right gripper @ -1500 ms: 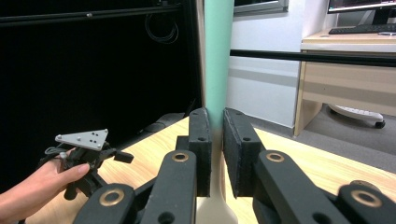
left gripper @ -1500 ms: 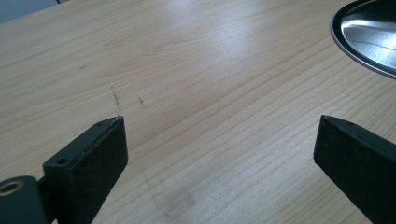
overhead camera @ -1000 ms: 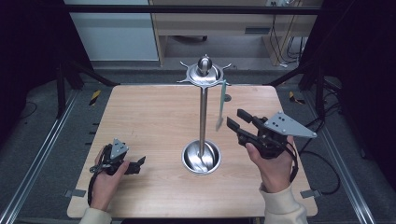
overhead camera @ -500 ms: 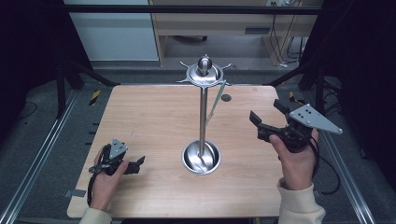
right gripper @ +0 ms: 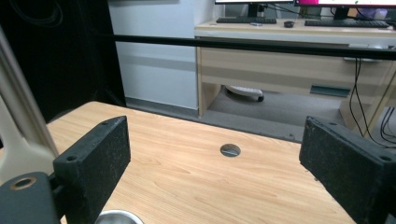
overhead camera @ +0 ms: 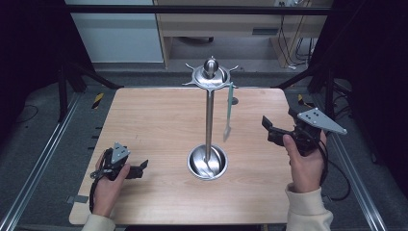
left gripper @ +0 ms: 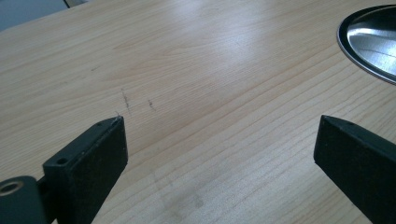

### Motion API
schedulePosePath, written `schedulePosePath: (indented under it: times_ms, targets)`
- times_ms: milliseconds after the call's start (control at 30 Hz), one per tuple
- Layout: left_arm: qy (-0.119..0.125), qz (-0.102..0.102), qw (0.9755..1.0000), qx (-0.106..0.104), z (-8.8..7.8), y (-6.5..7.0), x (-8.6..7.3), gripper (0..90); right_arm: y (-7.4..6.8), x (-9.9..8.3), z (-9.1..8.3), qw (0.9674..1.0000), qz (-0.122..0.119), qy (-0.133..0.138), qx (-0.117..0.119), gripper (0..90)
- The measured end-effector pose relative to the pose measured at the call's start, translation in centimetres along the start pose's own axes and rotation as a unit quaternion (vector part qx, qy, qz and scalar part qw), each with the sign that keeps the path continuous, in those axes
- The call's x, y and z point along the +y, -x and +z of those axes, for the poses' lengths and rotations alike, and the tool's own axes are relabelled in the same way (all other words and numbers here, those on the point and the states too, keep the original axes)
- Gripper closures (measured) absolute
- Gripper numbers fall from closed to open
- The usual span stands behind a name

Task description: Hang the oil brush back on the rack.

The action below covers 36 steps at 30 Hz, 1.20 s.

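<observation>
Jaws spread and empty on both: our right gripper [overhead camera: 284, 131] has drawn back toward three o'clock, away from the stand [overhead camera: 208, 110], where a second ago it was close beside the hanging utensil [overhead camera: 228, 111]. That utensil now dangles free from the stand's top disc, just right of the pole, so we judge the hanging done. Our left gripper [overhead camera: 126, 168] stays low on the counter [overhead camera: 144, 125] at eight o'clock.

pale wood-grain table [overhead camera: 154, 120], silver stand [overhead camera: 208, 120]
</observation>
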<state>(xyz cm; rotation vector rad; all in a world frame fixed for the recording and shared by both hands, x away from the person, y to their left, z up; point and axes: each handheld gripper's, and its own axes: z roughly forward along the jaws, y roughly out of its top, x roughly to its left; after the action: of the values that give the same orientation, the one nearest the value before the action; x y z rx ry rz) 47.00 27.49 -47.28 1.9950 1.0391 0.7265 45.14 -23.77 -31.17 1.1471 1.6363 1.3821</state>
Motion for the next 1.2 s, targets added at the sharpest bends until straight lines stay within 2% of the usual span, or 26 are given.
schedulePosePath:
  times_ms: [233,533,633,767,933,1133,1200]
  targets:
    - [0.006,-0.004,0.9999,0.008,-0.2,-0.3,0.0,2.5,1.0,-1.3,1.0,0.9996,0.006,-0.018,-0.020,9.0]
    - [0.008,0.000,1.0000,0.004,-0.2,-0.1,0.1,2.5,2.1,-3.0,1.9,0.9981,0.007,-0.035,-0.051,10.1]
    - [0.009,0.001,1.0000,0.003,-0.2,0.0,0.1,2.5,2.4,-3.9,2.5,0.9972,0.009,-0.051,-0.055,10.1]
    - [0.007,0.000,0.9999,0.007,-0.3,-0.1,0.1,2.5,2.6,-5.4,3.6,0.9956,0.004,-0.076,-0.055,10.2]
    - [0.009,-0.001,0.9999,0.009,-0.3,-0.1,0.1,2.5,2.7,-6.5,4.4,0.9941,0.002,-0.094,-0.053,10.6]
    - [0.011,0.000,0.9999,0.008,-0.3,-0.1,0.1,2.5,2.6,-7.9,5.3,0.9928,-0.001,-0.115,-0.033,10.9]
    - [0.010,0.000,0.9999,0.008,-0.3,-0.1,0.1,2.5,2.5,-8.4,5.7,0.9924,-0.011,-0.120,-0.027,10.8]
